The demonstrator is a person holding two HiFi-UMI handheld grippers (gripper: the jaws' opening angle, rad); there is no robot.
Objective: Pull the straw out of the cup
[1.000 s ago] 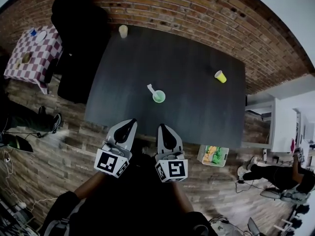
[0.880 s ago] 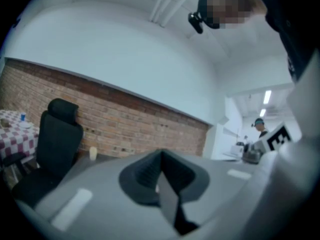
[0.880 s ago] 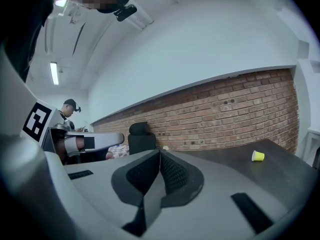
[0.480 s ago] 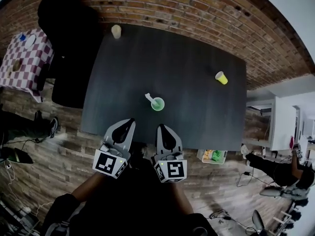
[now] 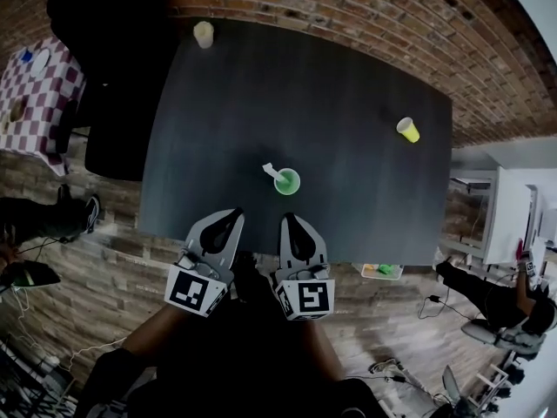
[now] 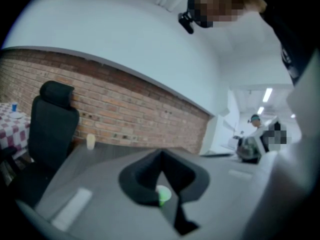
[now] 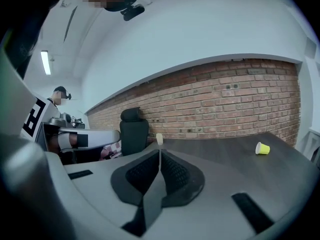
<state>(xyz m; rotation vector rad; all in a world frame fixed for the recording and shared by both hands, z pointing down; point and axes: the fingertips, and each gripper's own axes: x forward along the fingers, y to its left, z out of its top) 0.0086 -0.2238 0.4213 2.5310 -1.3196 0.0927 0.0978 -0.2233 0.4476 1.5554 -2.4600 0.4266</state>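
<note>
Green cup stands upright on the dark desk, close to the near edge, approx. mid-way along it. White straw is in the cup, leaning over the rim toward the far-left corner.

Both tongs are at the near edge, side by side, tips pointing at the cup but apart from it, nothing touched. Left tongs: tips pressed together, nothing pinched. In the left gripper view the green cup shows through the gap below the tips, out on the desk beyond the tongs, not held. Right tongs: also pressed together and empty, confirmed in the right gripper view.

Other items: a yellow cup lies on its side near the right edge, well apart from the green one. A cream cup stands at the far-left corner. A black office chair sits off the left edge, and a brick wall runs behind the far edge.
</note>
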